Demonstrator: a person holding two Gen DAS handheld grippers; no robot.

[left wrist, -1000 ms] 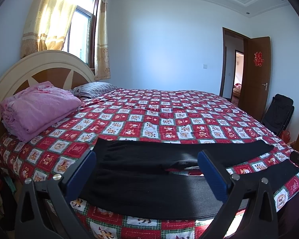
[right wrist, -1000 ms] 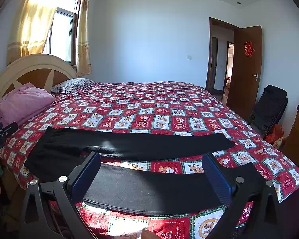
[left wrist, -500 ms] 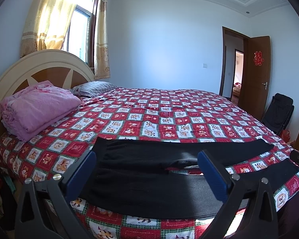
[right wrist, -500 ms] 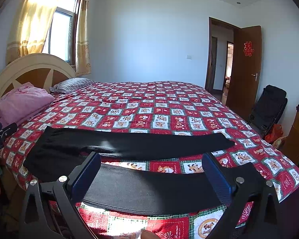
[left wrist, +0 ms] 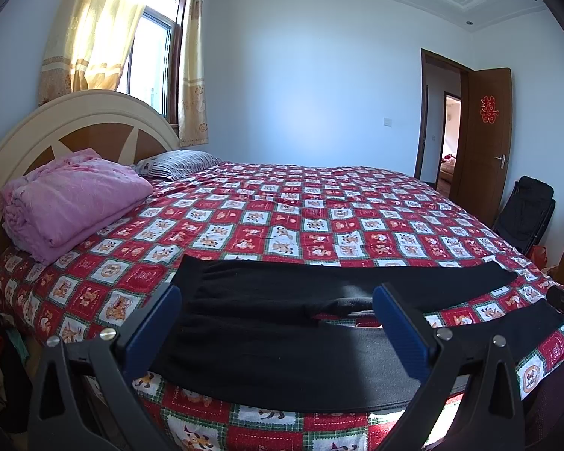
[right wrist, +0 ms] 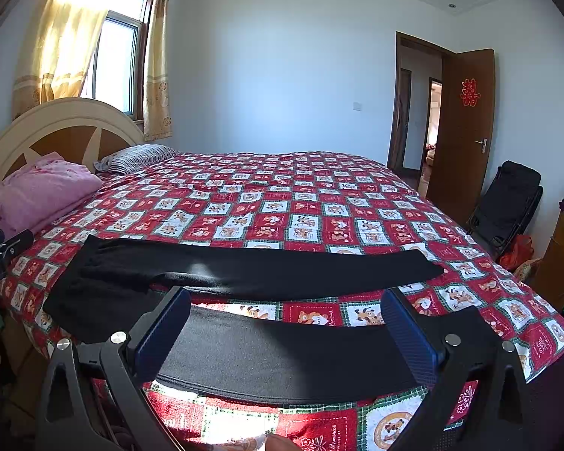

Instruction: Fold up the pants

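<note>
We see no change from 1 s ago. Black pants (left wrist: 282, 323) lie flat along the near edge of the bed (left wrist: 319, 206), long axis left-right, waist left, 2 legs running right. Left gripper (left wrist: 276, 332) and right gripper (right wrist: 285, 329) hover wide, empty. Near hem partly hidden.

The pants (left wrist: 282, 338) partly disappear behind the left gripper's (left wrist: 276, 323) blue pads; the bed (right wrist: 319, 203) runs off the bottom edge.
</note>
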